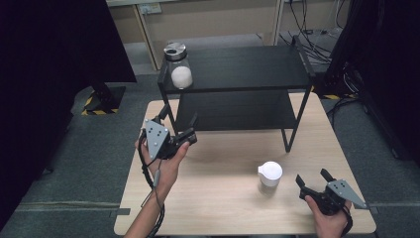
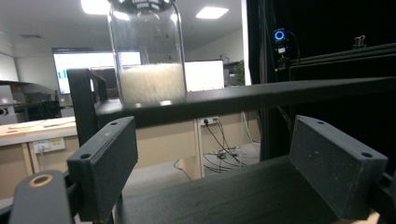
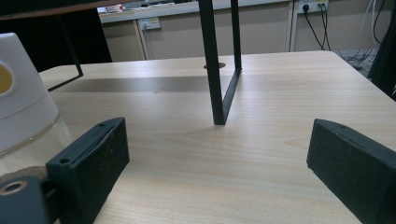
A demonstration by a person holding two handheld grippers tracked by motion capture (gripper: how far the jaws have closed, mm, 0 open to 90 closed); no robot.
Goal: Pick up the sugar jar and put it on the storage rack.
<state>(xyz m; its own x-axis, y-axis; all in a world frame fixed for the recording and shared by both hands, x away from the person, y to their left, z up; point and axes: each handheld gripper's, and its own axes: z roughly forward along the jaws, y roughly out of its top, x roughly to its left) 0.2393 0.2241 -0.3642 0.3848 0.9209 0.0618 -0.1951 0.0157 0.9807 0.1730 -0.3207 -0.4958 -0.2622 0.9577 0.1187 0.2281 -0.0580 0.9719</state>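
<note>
A glass jar (image 1: 177, 67) with a metal lid and white contents stands at the left end of the black shelf's top tier (image 1: 247, 67). In the left gripper view this jar (image 2: 147, 51) rises above the top tier's edge (image 2: 280, 91). My left gripper (image 1: 177, 126) is open at the shelf's front left corner, level with the lower tier (image 2: 224, 196), and nothing is between its jaws (image 2: 215, 163). A small jar with a white lid (image 1: 270, 174) stands on the table. My right gripper (image 1: 313, 177) is open just right of it, with the jar (image 3: 21, 107) off to its left and bare table between its fingertips (image 3: 215, 163).
The black two-tier shelf stands on the far half of the wooden table (image 1: 213, 198); its front right leg (image 3: 212, 70) is ahead of the right gripper. Dark curtains flank the table, and cables lie on the floor behind it at the right.
</note>
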